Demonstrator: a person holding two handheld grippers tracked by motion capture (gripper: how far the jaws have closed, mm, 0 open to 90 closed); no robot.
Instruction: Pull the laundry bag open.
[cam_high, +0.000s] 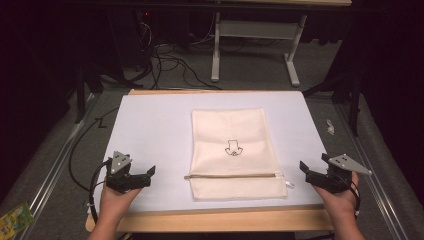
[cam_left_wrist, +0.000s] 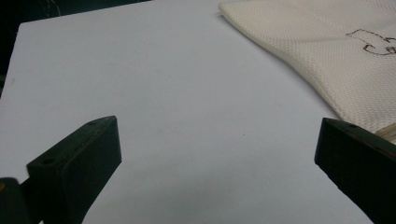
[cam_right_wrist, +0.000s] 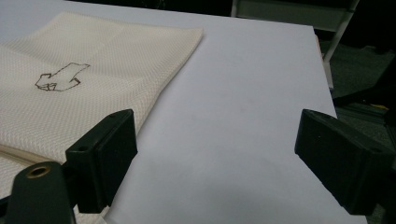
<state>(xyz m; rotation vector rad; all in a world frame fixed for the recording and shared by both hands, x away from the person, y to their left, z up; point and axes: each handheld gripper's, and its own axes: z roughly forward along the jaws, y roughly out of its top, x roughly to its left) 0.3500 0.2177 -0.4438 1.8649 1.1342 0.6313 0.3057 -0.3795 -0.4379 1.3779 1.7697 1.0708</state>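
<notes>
We hold the left hand-held gripper (cam_high: 134, 176) and right hand-held gripper (cam_high: 315, 176) wide, empty, flanking the pouch (cam_high: 232, 152) lying flat mid-desk (cam_high: 150, 130), zipper (cam_high: 232, 175) seemingly closed, probably readying a two-sided grasp.

Lab or recording workspace, dim and dark-walled: wooden worktop (cam_high: 225, 220) covered by a white sheet (cam_high: 150, 130), set on grey carpet-like floor. Behind it, loose black cables (cam_high: 170, 62) trail across the floor toward dark equipment, and the white metal legs of another table (cam_high: 216, 50) stand further back. Metal rails (cam_high: 50, 170) run along the floor at either side of the worktop.
</notes>
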